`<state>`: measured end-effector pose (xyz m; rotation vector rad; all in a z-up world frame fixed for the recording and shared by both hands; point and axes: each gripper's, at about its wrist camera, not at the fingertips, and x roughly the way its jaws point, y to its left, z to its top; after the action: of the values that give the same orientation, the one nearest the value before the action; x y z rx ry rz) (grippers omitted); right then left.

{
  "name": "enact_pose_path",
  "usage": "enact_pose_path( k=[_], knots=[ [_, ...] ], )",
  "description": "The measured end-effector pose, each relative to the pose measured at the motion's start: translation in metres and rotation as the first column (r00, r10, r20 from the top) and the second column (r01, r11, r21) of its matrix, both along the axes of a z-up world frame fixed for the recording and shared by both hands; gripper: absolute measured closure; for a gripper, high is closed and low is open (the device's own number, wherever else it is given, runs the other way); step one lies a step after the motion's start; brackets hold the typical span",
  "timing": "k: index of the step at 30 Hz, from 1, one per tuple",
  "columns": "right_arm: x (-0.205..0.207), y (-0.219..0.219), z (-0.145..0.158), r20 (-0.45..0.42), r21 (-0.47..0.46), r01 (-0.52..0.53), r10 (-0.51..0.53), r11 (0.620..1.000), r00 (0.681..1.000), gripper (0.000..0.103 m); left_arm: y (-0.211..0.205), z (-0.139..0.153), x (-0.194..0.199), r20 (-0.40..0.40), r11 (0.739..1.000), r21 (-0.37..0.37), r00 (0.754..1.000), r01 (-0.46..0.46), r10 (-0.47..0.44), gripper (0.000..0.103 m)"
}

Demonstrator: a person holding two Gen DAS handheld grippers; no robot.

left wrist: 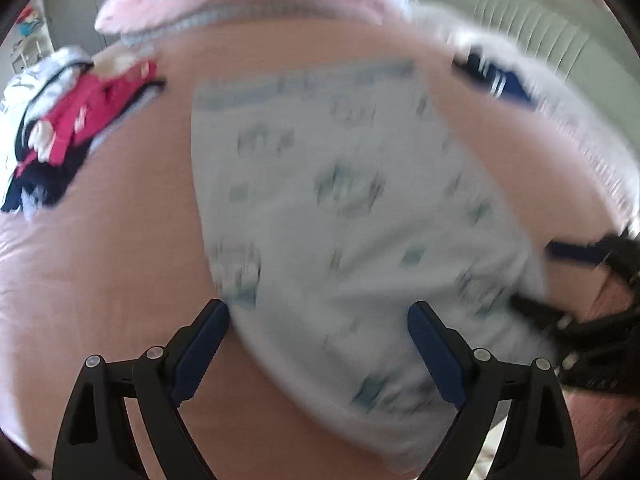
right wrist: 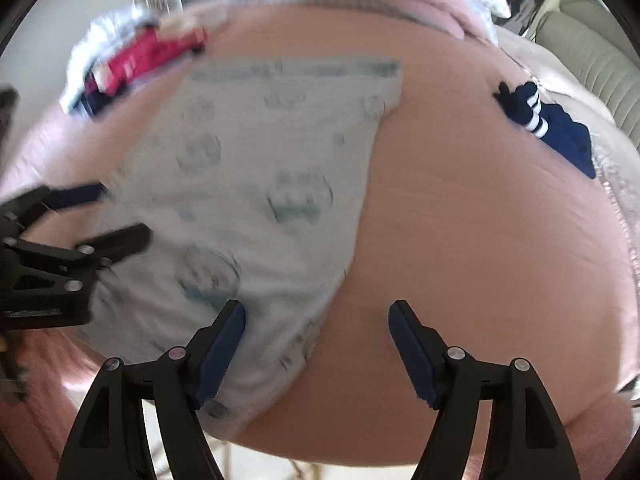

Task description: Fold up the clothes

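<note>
Left hand-held gripper [left wrist: 319,316] spread wide over one pale printed garment [left wrist: 340,208] lying flat on pink bed [left wrist: 100,280]; one clothes pile [left wrist: 60,128] far left. Right hand-held gripper [right wrist: 317,316] likewise spread, above garment's edge; one navy striped piece [right wrist: 556,132] apart.

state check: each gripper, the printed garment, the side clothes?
left gripper: open, holding nothing.
right gripper: open, holding nothing.
printed white garment: lying spread on the pink bed sheet, ungripped.
navy striped garment: bunched, lying apart.
red and white clothes pile: heaped, unfolded.
</note>
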<state>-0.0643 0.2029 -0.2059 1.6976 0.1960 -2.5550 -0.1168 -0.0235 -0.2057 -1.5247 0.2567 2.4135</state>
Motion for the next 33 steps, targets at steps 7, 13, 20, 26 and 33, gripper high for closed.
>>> enact_pose_path(
  k=[7,13,20,26,33],
  knots=[
    [0.015,0.040,0.015,-0.015,0.086,0.085,-0.084,0.993,0.996,0.028,-0.015,0.018,0.016,-0.075,0.988,-0.020,0.986,-0.151,0.149,0.010],
    [0.019,0.015,0.023,-0.017,-0.222,0.038,-0.043,0.974,0.999,0.028,0.008,-0.003,0.011,-0.001,0.990,-0.098,0.994,-0.106,0.107,0.010],
    [0.027,0.028,0.008,0.014,-0.138,0.024,-0.022,0.990,1.000,0.029,-0.031,-0.002,0.016,0.081,0.970,0.072,0.971,-0.232,0.226,0.010],
    [0.034,0.054,0.022,-0.006,-0.267,0.089,-0.094,0.960,0.996,0.032,-0.053,0.008,0.027,0.119,0.889,0.294,0.937,-0.350,0.329,0.012],
    [0.032,0.041,0.023,0.041,-0.453,0.069,-0.057,0.889,0.998,0.041,-0.039,0.002,0.046,0.164,0.851,0.389,0.936,-0.351,0.311,0.032]
  ],
)
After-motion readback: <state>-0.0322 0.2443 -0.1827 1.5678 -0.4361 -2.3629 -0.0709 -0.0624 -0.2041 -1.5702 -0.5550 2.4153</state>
